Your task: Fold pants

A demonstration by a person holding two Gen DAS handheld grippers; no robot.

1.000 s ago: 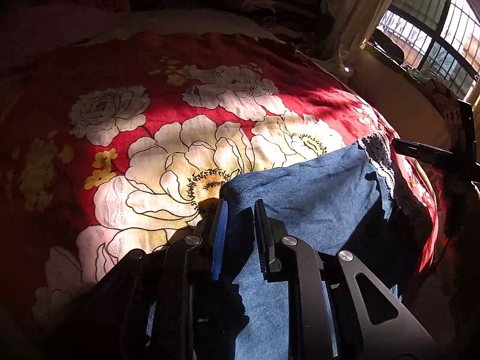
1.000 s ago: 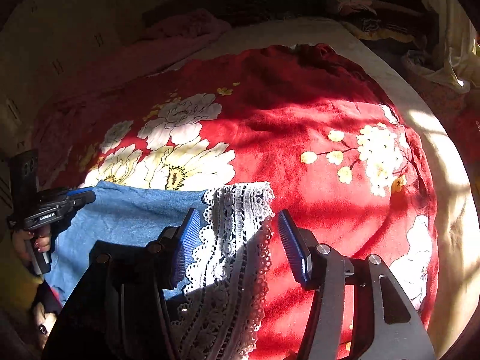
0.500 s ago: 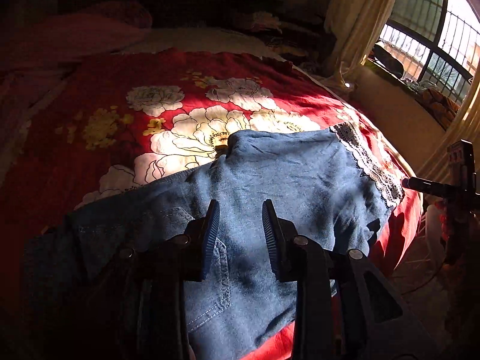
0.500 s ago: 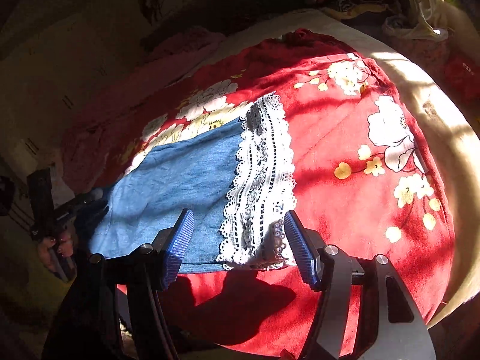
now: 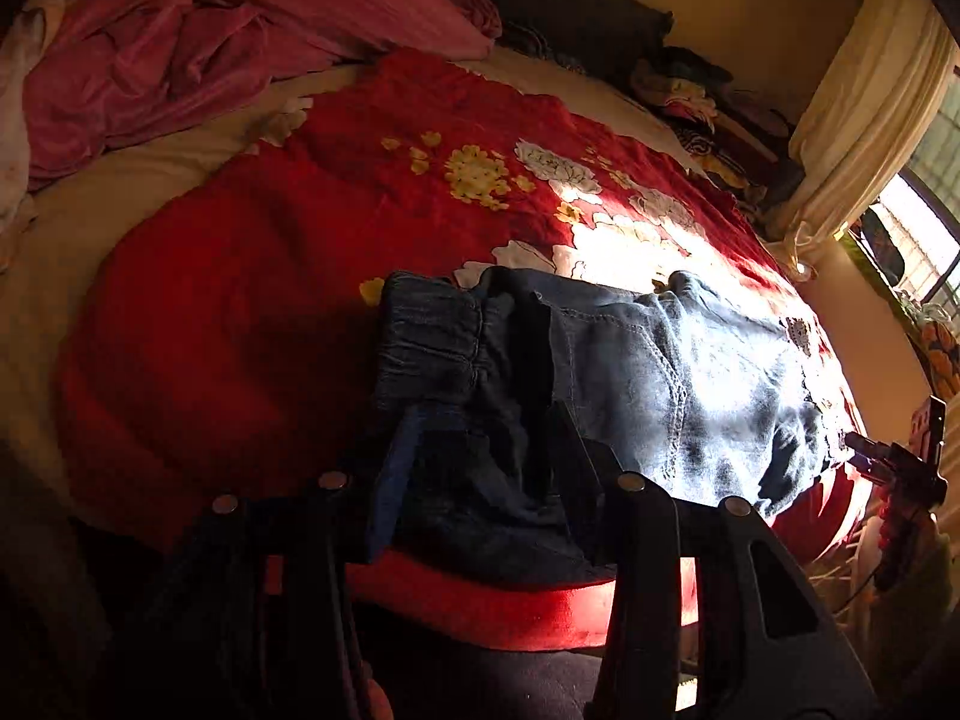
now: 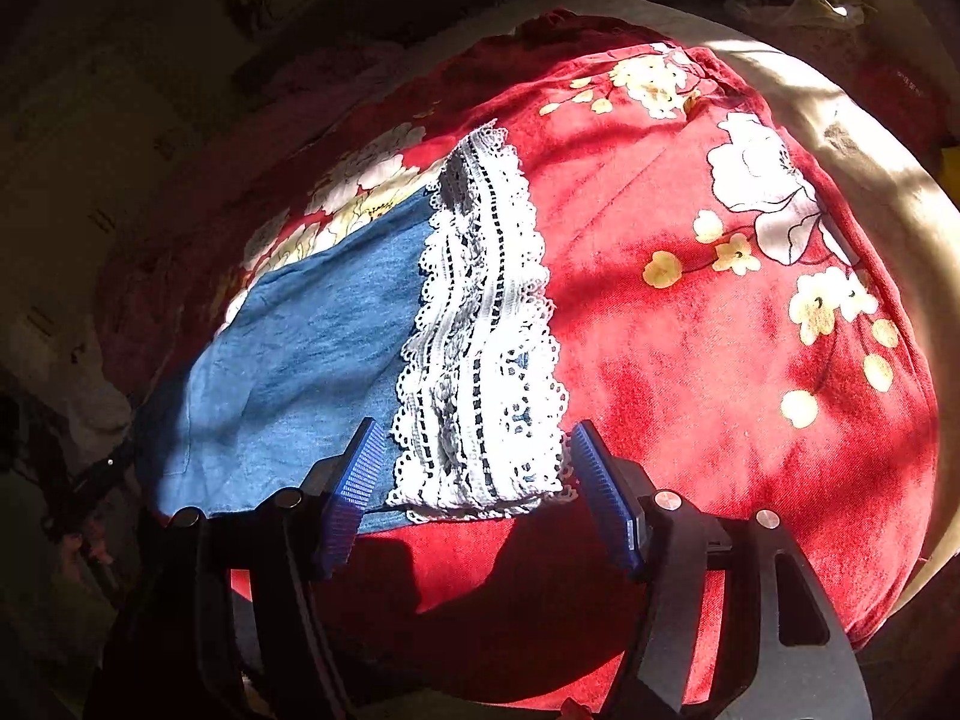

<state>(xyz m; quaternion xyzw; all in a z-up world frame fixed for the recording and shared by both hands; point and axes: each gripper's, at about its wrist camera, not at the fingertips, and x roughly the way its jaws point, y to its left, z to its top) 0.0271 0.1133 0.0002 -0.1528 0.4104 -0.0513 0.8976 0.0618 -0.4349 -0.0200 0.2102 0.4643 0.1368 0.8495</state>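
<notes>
Your left tongs (image 5: 480, 450) hang over the near edge of the bed with their jaws parted; they have just been opening, and the dark waistband end of the pants (image 5: 600, 372) lies beneath the gap, the pads not pressing on it. From this left wrist view you see what the other camera misses: the gathered elastic waistband (image 5: 432, 336), bunched and ribbed, and stitched denim seams running toward the sunlit end. The pants lie along the near edge of the red blanket (image 5: 270, 300), a plush cover printed with white and yellow flowers. A crumpled pink sheet (image 5: 210, 48) is heaped at the far left corner, and a cream curtain (image 5: 870, 108) hangs at the far right. Your right tongs show only as a small dark tip (image 5: 864, 456) past the lace end of the pants.

From the right wrist view, your right tongs (image 6: 474, 480) stand spread wide, the ribbed blue pads (image 6: 360, 480) on either side of the leg end without pinching it. Only here do you see the hem: a broad band of white lace (image 6: 480, 348), openwork with scalloped edges, sewn onto smooth, light blue denim (image 6: 300, 348). It lies flat at the near edge of the blanket (image 6: 720, 330), in full sun. The waistband is hidden from this side, and your left tongs appear only as a dim dark shape (image 6: 102, 468) at the left, too shadowed to tell how they stand.
</notes>
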